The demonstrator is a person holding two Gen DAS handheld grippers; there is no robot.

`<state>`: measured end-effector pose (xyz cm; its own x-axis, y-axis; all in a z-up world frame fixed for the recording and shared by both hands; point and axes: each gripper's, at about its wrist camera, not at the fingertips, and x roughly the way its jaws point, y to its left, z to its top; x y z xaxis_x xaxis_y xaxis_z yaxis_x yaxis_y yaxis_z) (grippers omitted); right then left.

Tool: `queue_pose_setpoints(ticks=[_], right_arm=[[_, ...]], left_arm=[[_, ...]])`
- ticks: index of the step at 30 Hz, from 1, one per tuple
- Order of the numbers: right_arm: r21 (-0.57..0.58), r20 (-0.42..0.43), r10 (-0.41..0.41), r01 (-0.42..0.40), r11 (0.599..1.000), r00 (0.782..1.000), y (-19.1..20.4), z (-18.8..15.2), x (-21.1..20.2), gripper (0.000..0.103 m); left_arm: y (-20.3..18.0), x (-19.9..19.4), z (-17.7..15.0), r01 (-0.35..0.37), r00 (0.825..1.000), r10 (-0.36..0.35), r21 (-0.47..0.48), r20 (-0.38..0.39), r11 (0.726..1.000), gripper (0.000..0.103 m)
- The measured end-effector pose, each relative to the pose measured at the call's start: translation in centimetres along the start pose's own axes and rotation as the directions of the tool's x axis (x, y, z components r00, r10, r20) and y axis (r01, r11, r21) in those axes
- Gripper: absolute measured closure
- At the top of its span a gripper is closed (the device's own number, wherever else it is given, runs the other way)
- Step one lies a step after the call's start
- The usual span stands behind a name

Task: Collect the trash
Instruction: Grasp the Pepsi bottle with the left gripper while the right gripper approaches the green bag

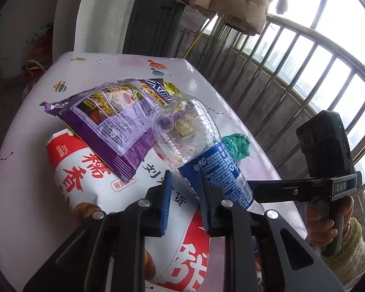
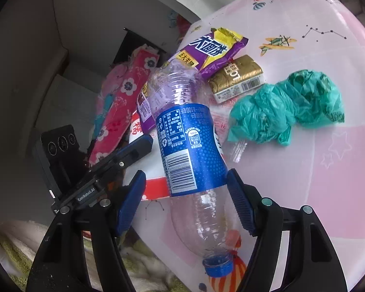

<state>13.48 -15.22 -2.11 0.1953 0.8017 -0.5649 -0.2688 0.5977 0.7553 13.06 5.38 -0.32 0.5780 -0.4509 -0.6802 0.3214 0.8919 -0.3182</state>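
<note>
The bottle (image 2: 189,150) lies on the table (image 2: 340,158), cap toward the right gripper (image 2: 186,200), running between its two blue pads (image 2: 239,200). The pads stand wide on either side of the blue label, the right one close against the label's edge and the left one apart from it; they do not clamp it. In the left wrist view the left gripper (image 1: 186,203) holds its pads (image 1: 166,203) at a middling gap over the white and red bag (image 1: 90,182), empty, with the bottle (image 1: 206,150) just past its right pad.

The bottle's blue label carries a barcode, a recycling mark and small Chinese print too fine to read. The purple wrapper (image 2: 211,48) shows large white Chinese characters. The gold pack (image 2: 236,77) bears a barcode and the figures "10". The left gripper's arm reads "GenRobot.AI"; the right one's reads "DAS".

The bottle is clear, ribbed, dented, with a blue cap. Its far end rests on the purple wrapper, beside the gold pack and the crumpled green plastic bag (image 2: 289,104).
</note>
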Motion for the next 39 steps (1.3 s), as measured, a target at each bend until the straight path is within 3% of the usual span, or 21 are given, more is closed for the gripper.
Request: queue_pose_setpoints(ticks=[8, 14, 21, 25, 29, 36, 37, 39], right_arm=[[0.111, 0.029, 0.062, -0.065, 0.992, 0.998, -0.6, -3.9, -0.9, 0.045], [0.162, 0.083, 0.036, -0.049, 0.986, 0.996, -1.2, -5.9, -2.9, 0.046], [0.245, 0.226, -0.072, 0.015, 0.969, 0.971, -2.5, -3.4, -6.5, 0.044], [0.306, 0.261, -0.174, 0.09, 0.948, 0.95, -3.9, -1.4, -6.8, 0.044], [0.292, 0.285, -0.249, 0.163, 0.942, 0.926, -5.0, 0.3, -7.0, 0.042], [0.276, 0.198, -0.186, 0.127, 0.953, 0.962, -6.6, 1.8, -4.8, 0.039], [0.27, 0.184, -0.188, 0.134, 0.953, 0.965, -6.6, 2.0, -4.4, 0.042], [0.26, 0.15, -0.195, 0.152, 0.954, 0.969, -6.6, 2.0, -3.5, 0.064]], left_arm=[[-3.0, 0.7, -2.4, 0.078, 0.993, -0.075, 0.027, -0.096, 0.997, 0.082], [-5.3, 0.3, -4.3, 0.111, 0.987, -0.102, 0.061, -0.125, 0.992, 0.082], [-5.2, 0.6, -4.7, 0.085, 0.987, -0.079, 0.037, -0.138, 0.996, 0.082], [-5.2, 0.6, -4.4, 0.078, 0.989, -0.073, 0.037, -0.131, 0.996, 0.082], [-5.3, 0.8, -4.3, 0.078, 0.989, -0.072, 0.039, -0.128, 0.996, 0.082], [-5.1, 1.4, -4.4, 0.069, 0.989, -0.065, 0.024, -0.132, 0.997, 0.082], [-5.1, 1.4, -4.4, 0.07, 0.989, -0.066, 0.022, -0.13, 0.997, 0.082], [-5.1, 1.4, -4.4, 0.067, 0.99, -0.064, 0.02, -0.128, 0.998, 0.082]])
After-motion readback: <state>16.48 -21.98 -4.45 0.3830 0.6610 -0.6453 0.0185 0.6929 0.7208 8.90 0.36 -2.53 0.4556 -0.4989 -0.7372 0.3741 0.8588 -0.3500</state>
